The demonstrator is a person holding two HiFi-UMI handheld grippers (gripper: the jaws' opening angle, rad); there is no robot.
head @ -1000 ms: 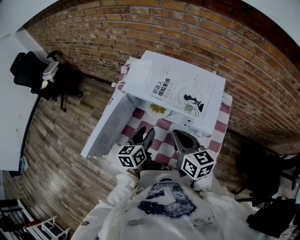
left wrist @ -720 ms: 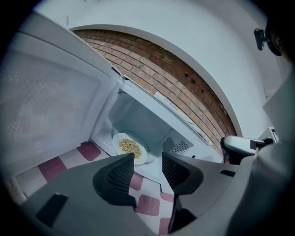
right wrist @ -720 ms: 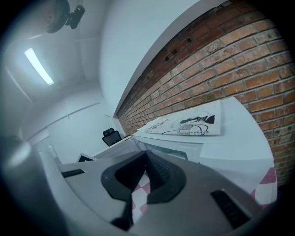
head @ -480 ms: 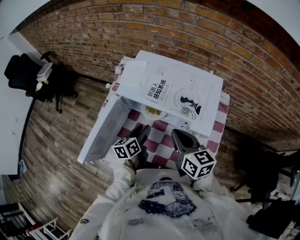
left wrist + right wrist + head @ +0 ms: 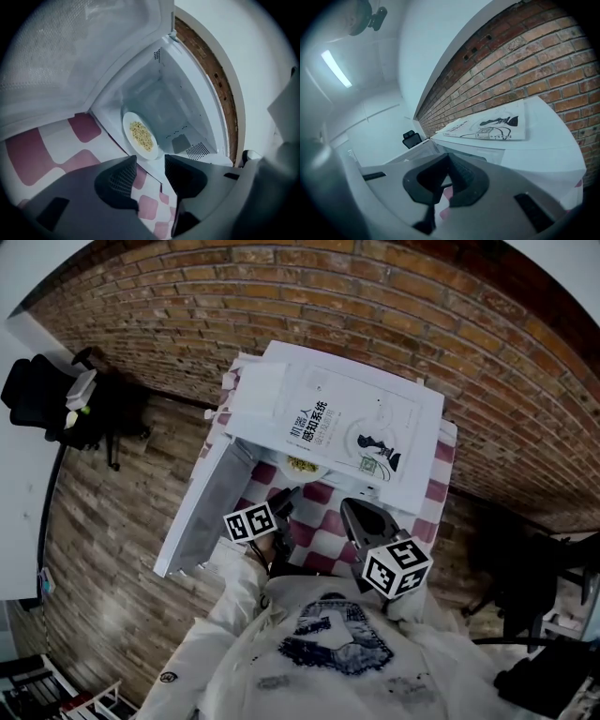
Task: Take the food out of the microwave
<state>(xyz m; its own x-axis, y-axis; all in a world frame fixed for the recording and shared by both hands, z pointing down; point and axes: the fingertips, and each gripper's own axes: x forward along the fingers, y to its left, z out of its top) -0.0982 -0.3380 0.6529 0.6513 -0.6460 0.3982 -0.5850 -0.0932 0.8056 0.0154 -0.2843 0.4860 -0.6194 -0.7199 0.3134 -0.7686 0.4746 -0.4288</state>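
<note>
Closest in, both grippers sit just in front of the microwave [image 5: 417, 442], low over the red and white checked cloth [image 5: 323, 521] it stands on. The left gripper [image 5: 286, 498] is lined up with the microwave's open mouth, jaws released with a clear gap and nothing between them. The right gripper [image 5: 361, 514] is in front of the microwave's right half, aimed up along its top edge. Its jaws are clenched tip to tip and it's got nothing in them.

The door [image 5: 211, 507] swings out to the left of the microwave, wide open. Just inside the microwave, near the front of the cavity floor, there's a white plate [image 5: 140, 136] with yellow food [image 5: 141, 135] piled in the middle. Neither gripper is touching it, and the left one is the nearer.

On top of the microwave lies a white book [image 5: 352, 432] with dark print. Behind the microwave is a brick wall [image 5: 375, 296], and off to the microwave's far left a black office chair [image 5: 47, 395] stands on the wood floor
</note>
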